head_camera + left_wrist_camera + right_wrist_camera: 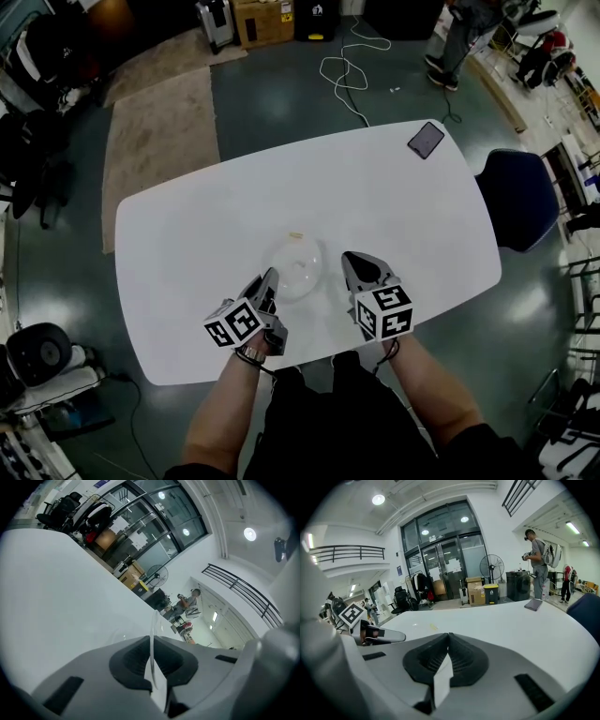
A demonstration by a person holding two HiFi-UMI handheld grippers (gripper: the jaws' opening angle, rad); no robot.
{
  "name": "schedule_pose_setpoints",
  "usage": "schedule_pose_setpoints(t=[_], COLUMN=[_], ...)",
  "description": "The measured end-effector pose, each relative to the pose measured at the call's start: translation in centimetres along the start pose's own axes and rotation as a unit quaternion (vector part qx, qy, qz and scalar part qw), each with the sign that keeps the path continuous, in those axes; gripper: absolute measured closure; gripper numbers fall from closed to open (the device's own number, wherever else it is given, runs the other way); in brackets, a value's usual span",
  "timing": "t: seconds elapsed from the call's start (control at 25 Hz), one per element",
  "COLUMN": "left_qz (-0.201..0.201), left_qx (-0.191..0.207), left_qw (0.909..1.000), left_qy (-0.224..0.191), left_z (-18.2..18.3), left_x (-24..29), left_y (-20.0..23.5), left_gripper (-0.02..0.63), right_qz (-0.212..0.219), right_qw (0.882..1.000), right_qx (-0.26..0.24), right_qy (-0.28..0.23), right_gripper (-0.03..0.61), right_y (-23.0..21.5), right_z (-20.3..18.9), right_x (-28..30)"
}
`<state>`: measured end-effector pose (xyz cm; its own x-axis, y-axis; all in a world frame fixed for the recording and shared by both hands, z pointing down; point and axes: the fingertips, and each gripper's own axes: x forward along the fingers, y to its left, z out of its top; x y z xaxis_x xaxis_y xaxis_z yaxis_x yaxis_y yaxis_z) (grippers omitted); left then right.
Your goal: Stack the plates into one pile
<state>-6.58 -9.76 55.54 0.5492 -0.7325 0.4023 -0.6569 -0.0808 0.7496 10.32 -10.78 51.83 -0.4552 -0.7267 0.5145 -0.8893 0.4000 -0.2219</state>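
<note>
Clear plate (296, 267), white table (375, 206)

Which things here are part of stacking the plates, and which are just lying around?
Part of the job:
- clear plate, rim pinched in the left gripper
- right gripper, jaws shut, empty

Lying about:
- phone at the table's far corner
- small yellow scrap
- blue chair
- white cable on the floor

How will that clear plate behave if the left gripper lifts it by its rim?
The clear plate looks thin, so probably light and slightly flexible. Its glossy rim, pinched by the left gripper, may slip or pivot.
</note>
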Motion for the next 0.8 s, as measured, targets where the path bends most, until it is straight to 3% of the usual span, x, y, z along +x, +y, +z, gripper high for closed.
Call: schedule_pose_setpoints(t=[0.44,0.8], left_qz=[0.018,0.058], left_qx=[-0.007,0.020], left_qw=[0.9996,0.9972], left_qy=[0.021,0.043], left_z=[-0.6,-0.8], left_x=[2.5,3.1], left_y=[1.6,2.9], left_gripper=[0.580,0.568], right_qz=[0.005,0.013], right_qw=[1.000,0.999], right_qx=[0.010,0.015], right_qy=[0.022,0.030], right_gripper=[0.560,0.560], right_y=[-1.0,-1.2], right_z=[-1.5,-1.6], right_x=[2.1,3.8])
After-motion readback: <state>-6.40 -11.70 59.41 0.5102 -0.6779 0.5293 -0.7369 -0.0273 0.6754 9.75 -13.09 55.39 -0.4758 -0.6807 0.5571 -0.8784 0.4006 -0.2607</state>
